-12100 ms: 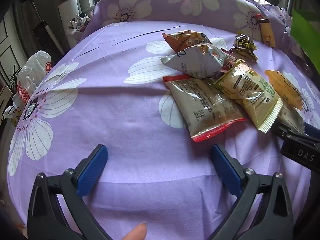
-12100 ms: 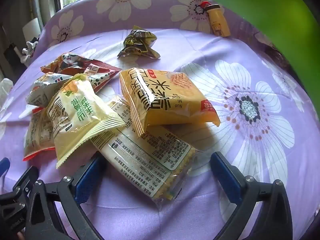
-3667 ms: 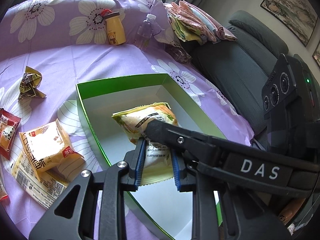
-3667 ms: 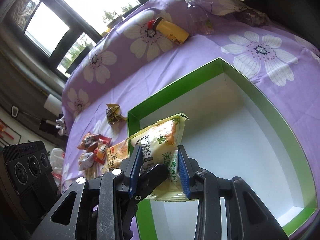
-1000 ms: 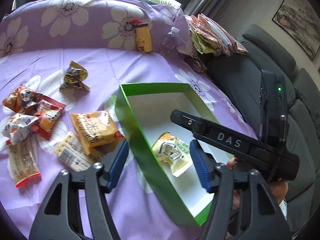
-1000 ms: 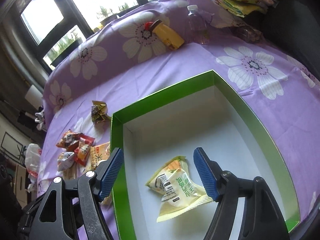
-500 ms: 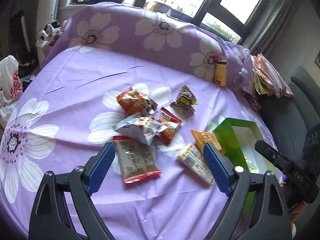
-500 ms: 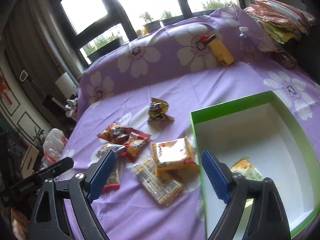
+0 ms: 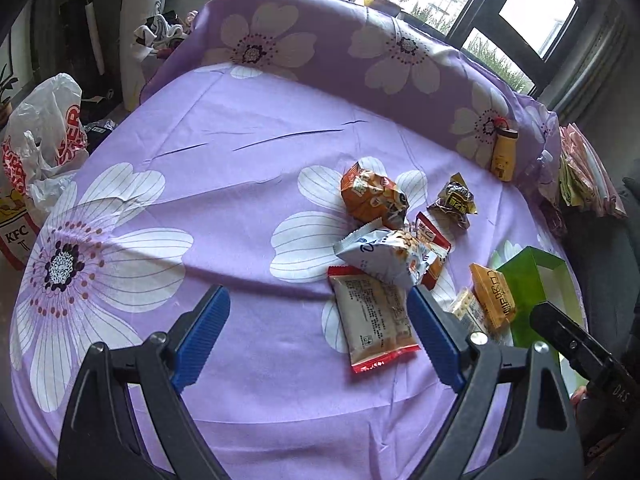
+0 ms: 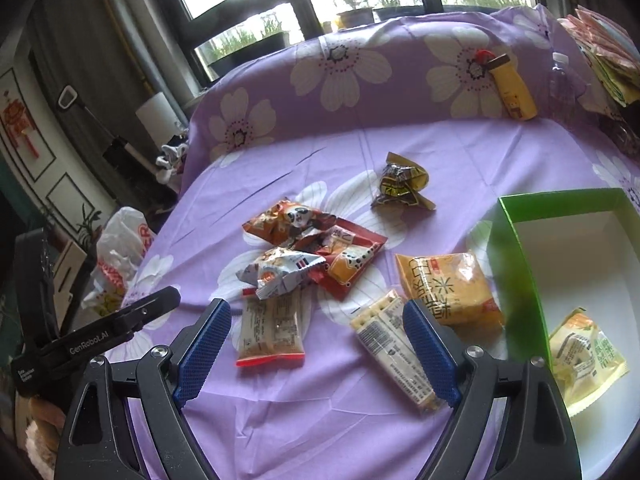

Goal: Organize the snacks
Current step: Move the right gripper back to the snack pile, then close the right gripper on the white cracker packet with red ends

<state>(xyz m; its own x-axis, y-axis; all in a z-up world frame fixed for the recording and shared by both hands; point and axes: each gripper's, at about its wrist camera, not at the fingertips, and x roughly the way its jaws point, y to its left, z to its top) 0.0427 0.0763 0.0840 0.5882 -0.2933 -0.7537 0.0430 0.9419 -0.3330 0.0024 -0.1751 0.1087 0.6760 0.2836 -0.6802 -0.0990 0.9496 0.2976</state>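
Left and right wrist views of a bed covered by a purple flowered sheet point(image 9: 248, 184). The left gripper point(image 9: 316, 334) hung over bare sheet with its blue pads wide apart and nothing between them. The right gripper point(image 10: 316, 344) likewise stood wide apart and empty above the loose snacks.

The green box point(image 10: 516, 264), white inside, sat at the right edge of the bed; one pale yellow packet point(image 10: 584, 360) lay flat on its floor near the left wall. The remaining snacks lay on the sheet outside the box. Just beside the box wall lay an orange-yellow packet point(image 10: 448, 288), overlapping the end of a clear cracker pack point(image 10: 396, 348). Further left, a red-edged clear pack point(image 10: 272, 328) lay flat, its upper end under a white crumpled bag point(image 10: 280, 272). Behind these lay a red packet point(image 10: 348, 256) and an orange panda bag point(image 10: 288, 220), touching one another. A dark brown-and-yellow wrapper point(image 10: 400, 188) lay alone, well apart from the cluster.

A yellow bottle point(image 10: 512, 88) leaned against the raised back of the bed. A white plastic bag point(image 9: 44, 140) stood on the floor beside the bed.
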